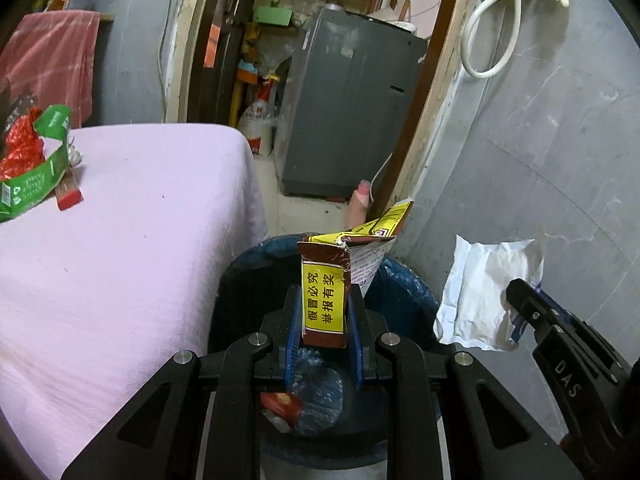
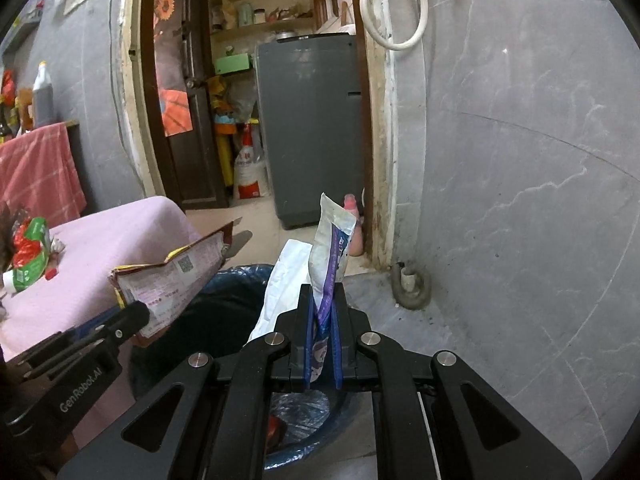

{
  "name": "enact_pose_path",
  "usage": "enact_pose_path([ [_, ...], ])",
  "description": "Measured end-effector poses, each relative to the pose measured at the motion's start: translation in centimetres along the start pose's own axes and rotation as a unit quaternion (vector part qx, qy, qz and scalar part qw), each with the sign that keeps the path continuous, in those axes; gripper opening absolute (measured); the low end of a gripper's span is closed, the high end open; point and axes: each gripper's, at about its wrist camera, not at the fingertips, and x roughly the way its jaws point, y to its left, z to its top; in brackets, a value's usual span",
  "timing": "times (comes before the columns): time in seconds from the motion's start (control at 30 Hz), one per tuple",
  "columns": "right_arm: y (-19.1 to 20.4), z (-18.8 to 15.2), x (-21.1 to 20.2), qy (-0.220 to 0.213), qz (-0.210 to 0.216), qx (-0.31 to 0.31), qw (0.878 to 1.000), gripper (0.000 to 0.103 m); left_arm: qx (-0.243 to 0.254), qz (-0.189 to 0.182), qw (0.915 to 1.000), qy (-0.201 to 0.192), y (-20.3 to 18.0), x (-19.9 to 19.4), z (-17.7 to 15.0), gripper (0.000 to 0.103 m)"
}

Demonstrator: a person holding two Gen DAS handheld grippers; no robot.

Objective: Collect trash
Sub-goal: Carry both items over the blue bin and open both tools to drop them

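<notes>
My left gripper (image 1: 325,294) is shut on a torn brown carton with a yellow label (image 1: 324,300). It hangs over a bin lined with a blue bag (image 1: 404,280). In the right wrist view the left gripper (image 2: 134,316) holds that same carton (image 2: 172,284) beside the bin's rim (image 2: 240,272). My right gripper (image 2: 323,292) is shut on a crumpled white and purple wrapper (image 2: 330,248) above the bin. From the left wrist view the right gripper (image 1: 520,300) and its wrapper (image 1: 480,292) sit just right of the bin. A red scrap (image 1: 280,402) lies inside the bag.
A table under a pink cloth (image 1: 120,260) stands left of the bin, with a green carton (image 1: 40,176) and a red foil wrapper (image 1: 20,148) at its far left. A grey marbled wall (image 2: 520,200) is close on the right. A grey appliance (image 1: 352,112) stands in the doorway beyond.
</notes>
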Motion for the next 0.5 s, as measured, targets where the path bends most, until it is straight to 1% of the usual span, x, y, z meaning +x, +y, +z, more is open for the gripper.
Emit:
enact_pose_path([
  [0.1,-0.1,0.2,0.4,0.002,0.007,0.003,1.000,0.009,-0.004,-0.004,1.0000,0.004,0.1,0.0,0.0,0.018],
  [0.27,-0.3,0.5,0.6,0.001,0.020,0.014,1.000,0.011,-0.013,-0.009,0.9999,0.002,0.5,-0.3,0.3,0.020],
  [0.43,-0.6,0.8,0.2,-0.009,0.026,0.019,0.999,0.017,-0.025,-0.015,0.9995,-0.011,0.9,-1.1,0.6,0.021],
  [0.5,-0.7,0.9,-0.1,-0.015,0.028,0.021,0.999,0.018,-0.024,-0.016,0.9993,-0.022,0.9,-1.8,0.9,0.024],
])
